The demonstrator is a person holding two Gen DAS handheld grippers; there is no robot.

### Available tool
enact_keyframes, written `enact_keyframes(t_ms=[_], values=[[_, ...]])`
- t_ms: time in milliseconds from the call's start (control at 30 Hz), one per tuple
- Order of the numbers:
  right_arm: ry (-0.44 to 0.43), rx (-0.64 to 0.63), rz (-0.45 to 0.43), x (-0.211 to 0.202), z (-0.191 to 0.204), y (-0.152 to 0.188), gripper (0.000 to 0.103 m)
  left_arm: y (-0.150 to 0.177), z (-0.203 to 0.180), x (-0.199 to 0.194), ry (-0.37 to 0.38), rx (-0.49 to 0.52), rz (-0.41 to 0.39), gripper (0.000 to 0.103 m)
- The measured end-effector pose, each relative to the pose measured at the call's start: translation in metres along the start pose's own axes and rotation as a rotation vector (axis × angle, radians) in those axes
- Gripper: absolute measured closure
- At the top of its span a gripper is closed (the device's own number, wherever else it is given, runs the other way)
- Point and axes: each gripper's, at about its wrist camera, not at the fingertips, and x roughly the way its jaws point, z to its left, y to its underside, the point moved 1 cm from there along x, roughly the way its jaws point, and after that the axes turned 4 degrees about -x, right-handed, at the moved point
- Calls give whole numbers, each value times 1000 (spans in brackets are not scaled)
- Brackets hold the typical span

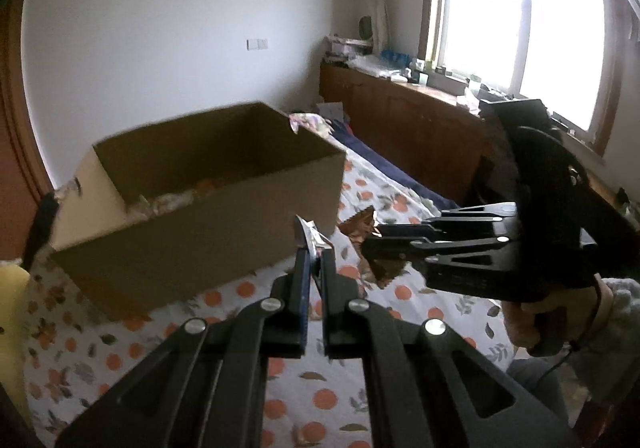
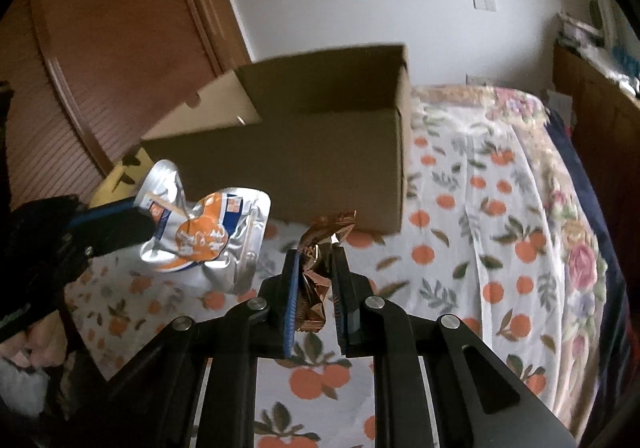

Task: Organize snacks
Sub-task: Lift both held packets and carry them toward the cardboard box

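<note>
My left gripper [image 1: 314, 252] is shut on a flat silver and orange snack pouch [image 2: 204, 232], seen edge-on [image 1: 310, 234] between its pads. My right gripper [image 2: 316, 254] is shut on a crinkled brown snack wrapper [image 2: 320, 248]; in the left wrist view that right gripper [image 1: 370, 248] comes in from the right with the brown wrapper [image 1: 360, 226] sticking out. Both are held above the bed, just in front of an open cardboard box [image 1: 200, 203] [image 2: 320, 151]. Some pale wrapped snacks [image 1: 168, 203] lie inside the box.
The box stands on a bed with an orange-fruit print sheet [image 2: 460, 232]. A wooden door [image 2: 100, 47] is behind on the left, a wooden cabinet [image 1: 400, 119] with clutter runs under the window [image 1: 520, 27]. A yellow object [image 2: 120, 179] lies left of the box.
</note>
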Motion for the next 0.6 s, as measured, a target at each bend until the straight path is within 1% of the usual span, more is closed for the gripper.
enact_keyframes(t_ms=[233,467,600], values=[[-19,-42,-59,-8,15,-39,90,-31,27,-18,-49,14,-51,103],[-27,-76,-85,1,26,-85,90,-65,58,-27,-103,19,-89,103],[-24,-95,-92,10,32,-104,90,-82,79,-24,-133,12,-107,103]])
